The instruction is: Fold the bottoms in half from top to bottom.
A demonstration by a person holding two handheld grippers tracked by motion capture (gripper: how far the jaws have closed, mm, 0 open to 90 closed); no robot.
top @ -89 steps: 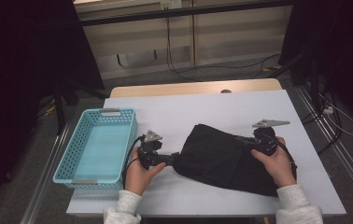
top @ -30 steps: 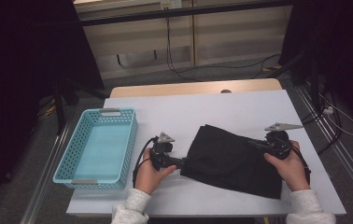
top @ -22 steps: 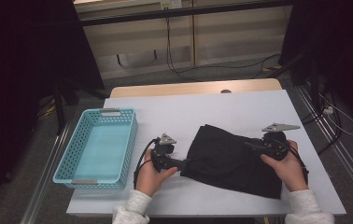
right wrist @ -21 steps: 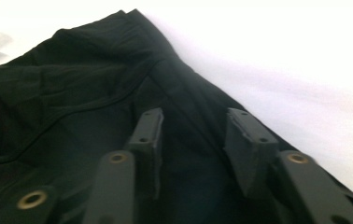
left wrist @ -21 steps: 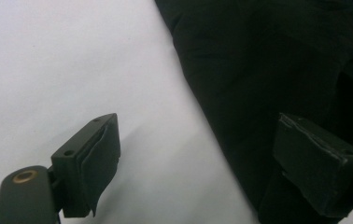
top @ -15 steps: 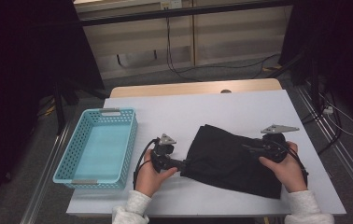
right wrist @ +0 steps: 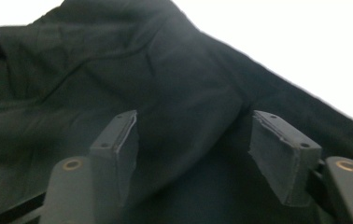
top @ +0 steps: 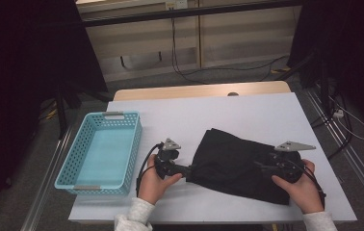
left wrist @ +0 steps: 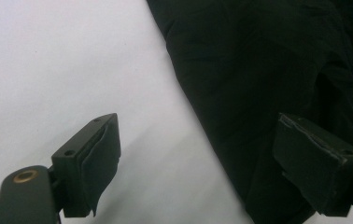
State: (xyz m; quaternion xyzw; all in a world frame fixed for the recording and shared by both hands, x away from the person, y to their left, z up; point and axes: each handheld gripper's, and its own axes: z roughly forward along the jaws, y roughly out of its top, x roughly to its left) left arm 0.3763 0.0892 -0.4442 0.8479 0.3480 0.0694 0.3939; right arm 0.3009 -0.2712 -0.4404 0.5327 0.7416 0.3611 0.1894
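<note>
A: What is between your two grippers?

B: A black cloth [top: 238,163], lying flat on the white table [top: 247,115]. It is matte and soft, with shallow wrinkles, and spreads as a rough four-sided shape that widens from your left gripper toward your right. Near your right gripper it bunches into low folds [right wrist: 118,84].

A: Where is your left gripper?

B: Your left gripper [top: 188,169] sits at the cloth's narrow end. In the left gripper view its jaws are spread wide, gripper [left wrist: 198,158] straddling the cloth's edge: one pad [left wrist: 93,158] hangs over bare table, the other pad [left wrist: 314,158] over black fabric. Nothing is pinched.

A: And your right gripper?

B: Your right gripper [top: 262,166] is on the opposite, wider end, resting over the cloth. In the right gripper view its jaws are also spread, gripper [right wrist: 193,144] with fabric lying in the gap between the pads [right wrist: 121,140]. The cloth's straight hem runs past the far pad, with white table beyond it.

A: Anything beside your left hand?

B: A light blue basket [top: 76,161] stands outward from your left gripper, apart from the cloth.
</note>
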